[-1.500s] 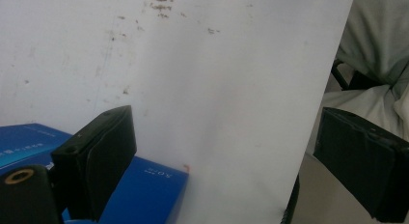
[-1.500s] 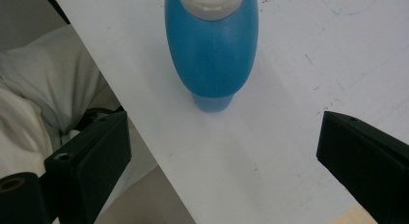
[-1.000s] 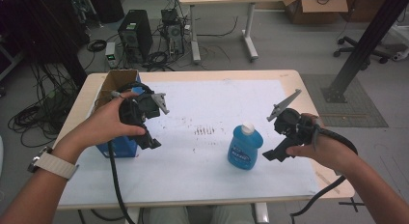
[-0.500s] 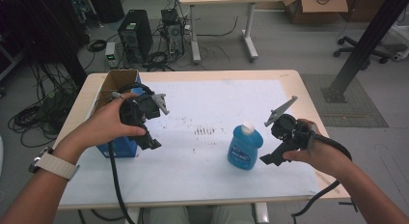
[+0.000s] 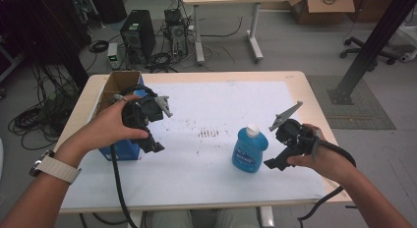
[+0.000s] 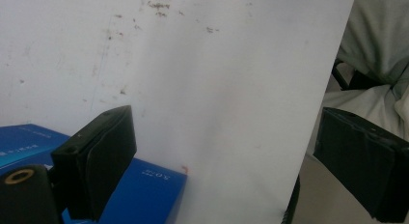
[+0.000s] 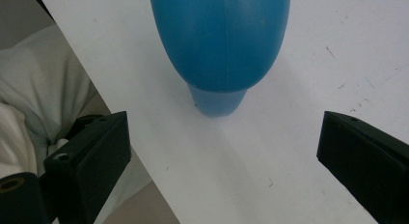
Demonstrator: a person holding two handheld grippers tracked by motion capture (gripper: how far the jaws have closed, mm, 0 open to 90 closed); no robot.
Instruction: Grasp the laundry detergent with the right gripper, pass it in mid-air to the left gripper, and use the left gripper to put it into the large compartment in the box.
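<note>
Right claw [image 5: 275,161] hangs wide open just right of the blue bottle [image 5: 250,150], its jaws spread with nothing between them; in the right gripper view the right claw [image 7: 224,161] looks along the white counter [image 7: 299,89] at the bottle's rounded blue body [image 7: 222,40], which sits ahead of the jaws and apart from both. That bottle stands upright near the counter's front right part, long axis vertical, white cap up, label toward the person. Left claw [image 5: 156,147] is also spread wide and empty, held above the counter [image 5: 206,179] at the near corner of a blue box [image 5: 120,150]; in the left gripper view the left claw [image 6: 226,171] frames bare white surface, with the blue box [image 6: 149,195] showing beside its left jaw. An open cardboard box [image 5: 117,85] lies behind the left hand [image 5: 110,127] at the counter's far left. Compared with a second ago, the right hand [image 5: 324,159] has drawn toward the bottle and dropped lower, bringing its claw from well right of the bottle to just beside it, while the left claw and the bottle sit as they did.
</note>
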